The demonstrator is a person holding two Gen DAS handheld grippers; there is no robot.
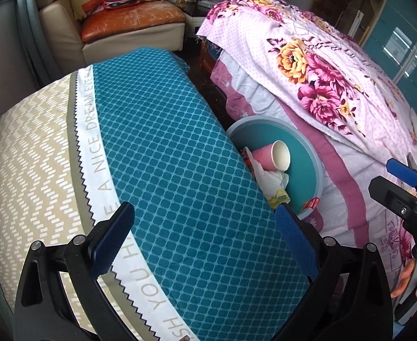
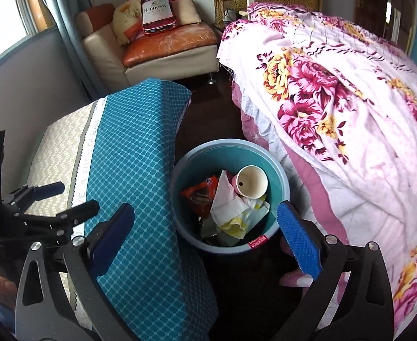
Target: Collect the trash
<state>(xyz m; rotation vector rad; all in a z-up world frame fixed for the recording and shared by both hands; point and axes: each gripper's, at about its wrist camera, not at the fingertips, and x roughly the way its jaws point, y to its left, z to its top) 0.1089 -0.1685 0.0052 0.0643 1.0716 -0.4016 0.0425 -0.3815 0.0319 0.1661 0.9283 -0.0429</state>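
Both my grippers empty above the trash bin

My left gripper and right gripper both stand wide apart, holding nothing. The blue bin sits on the floor between the teal cushion and the floral quilt, holding a pink paper cup, crumpled tissue and an orange wrapper

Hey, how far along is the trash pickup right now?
Mostly done, it seems: the bin already holds a pink paper cup, crumpled tissue and an orange snack wrapper. Nothing is in hand; the left tongs and right tongs are both open and empty. No loose trash shows on the blue pillow or floral bedspread, so little seems left.
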